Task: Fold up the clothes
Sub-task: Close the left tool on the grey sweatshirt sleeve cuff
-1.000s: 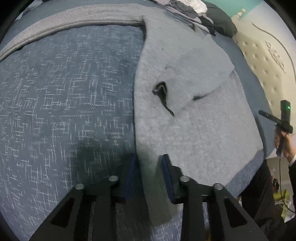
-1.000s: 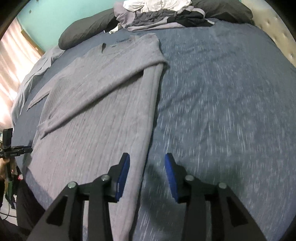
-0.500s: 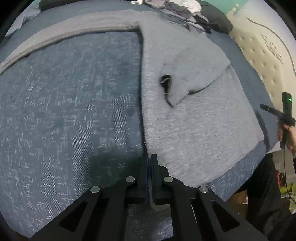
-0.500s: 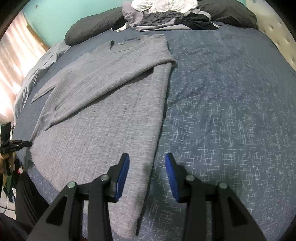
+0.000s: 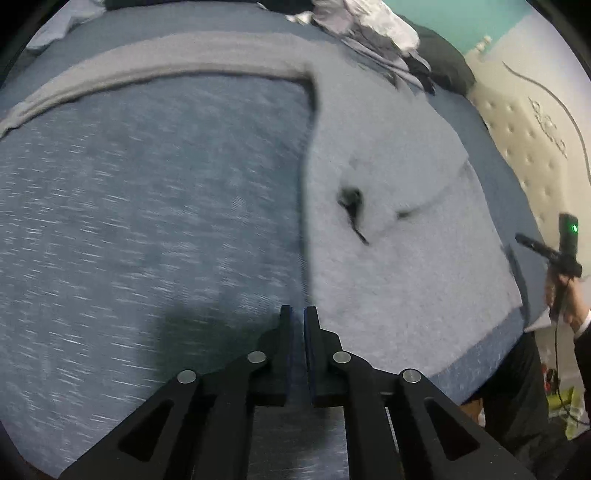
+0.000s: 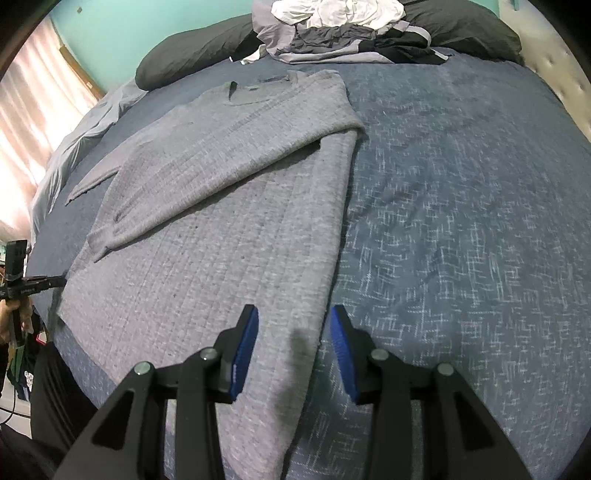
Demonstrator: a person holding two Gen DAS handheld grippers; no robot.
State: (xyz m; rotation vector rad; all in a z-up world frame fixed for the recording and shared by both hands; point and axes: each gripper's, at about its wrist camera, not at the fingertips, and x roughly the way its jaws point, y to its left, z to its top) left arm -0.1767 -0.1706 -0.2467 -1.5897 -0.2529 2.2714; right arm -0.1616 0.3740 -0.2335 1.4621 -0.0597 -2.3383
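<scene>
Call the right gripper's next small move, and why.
Probably lower slightly and close the right gripper on the sweater. Its jaws stand open astride the sweater's side edge near the hem. Fabric lies between the pads but is not pinched, and that corner needs a grip before folding.

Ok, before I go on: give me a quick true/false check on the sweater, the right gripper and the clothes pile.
1. The right gripper stands open over the sweater's side edge. True.
2. One sleeve is folded across the sweater's body. True.
3. The sweater is red. False: it is grey.
4. The pile of clothes lies right beside the right gripper. False: it sits at the far end of the bed, by the dark pillows.
5. The bedcover is plain white. False: it is blue with pale flecks.
</scene>
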